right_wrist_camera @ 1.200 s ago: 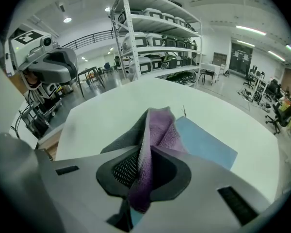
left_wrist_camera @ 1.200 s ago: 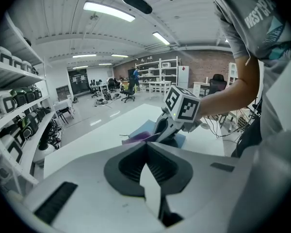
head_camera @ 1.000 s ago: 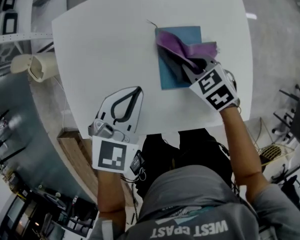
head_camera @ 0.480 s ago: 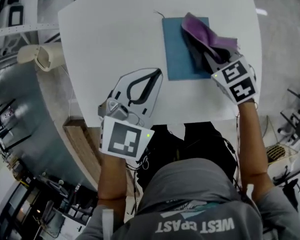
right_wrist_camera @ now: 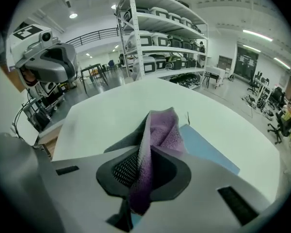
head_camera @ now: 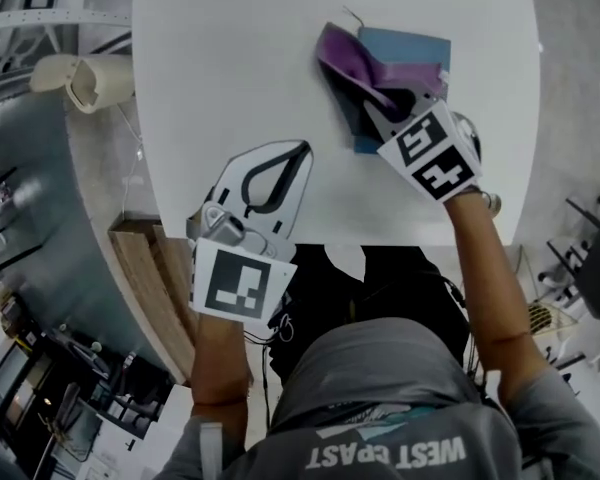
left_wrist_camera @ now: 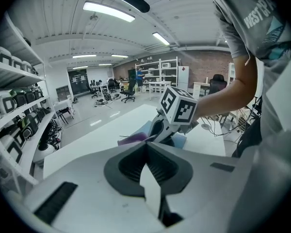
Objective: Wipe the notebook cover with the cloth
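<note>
1. The right tool [head_camera: 372,96] is pinched on the purple cloth [head_camera: 342,56]. One fold is clamped between the jaws, and the rest stands up loosely beyond the tips.
2. The left tool [head_camera: 298,150] is pressed together with nothing in it. It is held over the bare white tabletop [head_camera: 220,58], well apart from the work.
3. The blue notebook [head_camera: 412,46] is laid flat on the right half of the tabletop, and its near left part is covered by the cloth and the right tool.
4. The cloth is judged soft, light and floppy, so bunching is to be expected. It is probably best gripped low in the fold, so that a broad pad is pressed down.
5. The notebook is judged thin and light, with a smooth cover. Nothing pins it, so sliding under a stroke is likely, and a corner could be steadied by the left tool.
6. Open room is seen to the left of the notebook and beyond it. The tabletop's right edge is nearer, so strokes are better directed inward.
</note>
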A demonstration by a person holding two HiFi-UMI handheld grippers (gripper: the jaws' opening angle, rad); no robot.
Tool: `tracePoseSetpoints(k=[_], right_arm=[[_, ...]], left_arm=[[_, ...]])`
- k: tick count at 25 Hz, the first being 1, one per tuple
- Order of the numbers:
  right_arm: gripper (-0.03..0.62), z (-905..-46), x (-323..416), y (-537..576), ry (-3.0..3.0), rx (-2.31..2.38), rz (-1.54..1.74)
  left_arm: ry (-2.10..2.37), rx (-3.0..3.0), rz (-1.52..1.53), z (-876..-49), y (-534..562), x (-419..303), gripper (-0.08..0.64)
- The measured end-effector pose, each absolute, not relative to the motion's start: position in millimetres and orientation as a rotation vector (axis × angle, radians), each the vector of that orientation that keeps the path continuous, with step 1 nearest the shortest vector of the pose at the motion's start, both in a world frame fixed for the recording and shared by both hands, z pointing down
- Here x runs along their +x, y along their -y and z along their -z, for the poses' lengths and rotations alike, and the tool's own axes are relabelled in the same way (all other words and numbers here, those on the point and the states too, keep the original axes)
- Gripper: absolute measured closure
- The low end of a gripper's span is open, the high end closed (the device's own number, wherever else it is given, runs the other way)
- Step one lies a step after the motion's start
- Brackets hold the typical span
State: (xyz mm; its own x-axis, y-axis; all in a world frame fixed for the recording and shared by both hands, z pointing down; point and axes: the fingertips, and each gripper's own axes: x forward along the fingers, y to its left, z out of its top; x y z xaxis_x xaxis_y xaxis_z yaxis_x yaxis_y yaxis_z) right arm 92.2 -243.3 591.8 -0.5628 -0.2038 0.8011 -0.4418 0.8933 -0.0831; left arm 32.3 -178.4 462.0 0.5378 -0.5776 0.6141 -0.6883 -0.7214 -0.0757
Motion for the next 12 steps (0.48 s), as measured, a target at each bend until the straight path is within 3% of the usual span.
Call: tracePoseSetpoints(k=[5, 12], right_arm=[[0.532, -593, 90, 244, 2.186, 0.471, -0.373], [0.532, -597, 162, 260, 2.105, 0.640, -0.441]], left_arm=[[1.079, 2.588, -0.948, -464, 176, 26, 0.558], [1.009, 2.636, -0.964, -460, 188, 44, 0.558]])
